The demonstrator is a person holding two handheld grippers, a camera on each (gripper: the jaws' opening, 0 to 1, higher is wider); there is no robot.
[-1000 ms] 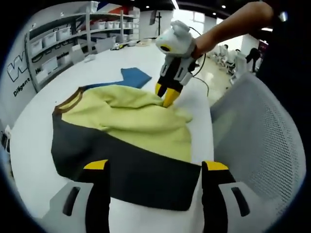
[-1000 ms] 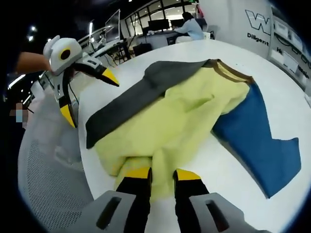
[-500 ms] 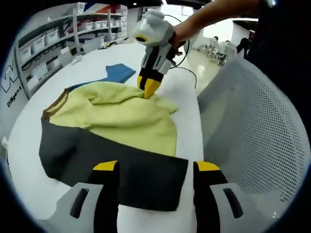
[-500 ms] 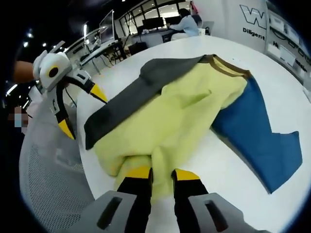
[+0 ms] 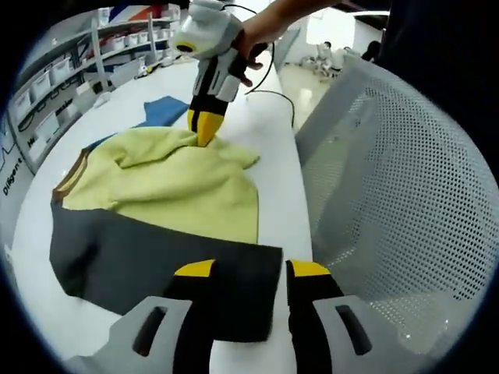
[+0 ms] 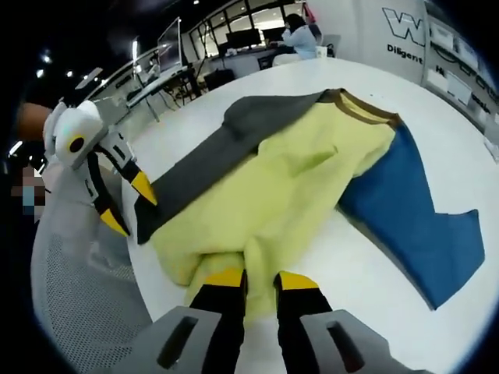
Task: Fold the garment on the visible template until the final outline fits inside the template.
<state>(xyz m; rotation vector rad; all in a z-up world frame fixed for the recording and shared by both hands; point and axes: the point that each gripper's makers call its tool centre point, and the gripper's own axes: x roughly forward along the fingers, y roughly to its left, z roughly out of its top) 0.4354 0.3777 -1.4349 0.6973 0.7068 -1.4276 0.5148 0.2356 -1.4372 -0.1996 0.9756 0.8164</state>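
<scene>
A garment with yellow (image 5: 171, 187), dark grey (image 5: 148, 253) and blue (image 5: 160, 109) panels and a brown collar lies spread on the white table (image 5: 277, 156). My left gripper (image 5: 251, 270) is open, its yellow-tipped jaws straddling the grey hem corner at the table's edge. From the right gripper view, the left gripper (image 6: 131, 204) has one jaw either side of that corner. My right gripper (image 6: 260, 279) is shut on a bunched fold of the yellow cloth (image 6: 296, 179). In the left gripper view, the right gripper (image 5: 204, 131) pinches that fold beside the blue panel (image 6: 413, 218).
A grey mesh chair (image 5: 390, 195) stands against the table edge on my side, also seen as the chair (image 6: 78, 288). Shelves with bins (image 5: 54, 101) line the far wall. A cable (image 5: 269, 92) trails across the table behind the right gripper. A person (image 6: 300, 35) sits at a desk far back.
The left gripper has come in over the grey hem corner and its jaws have narrowed around it. The right gripper stays shut on the yellow fold.
</scene>
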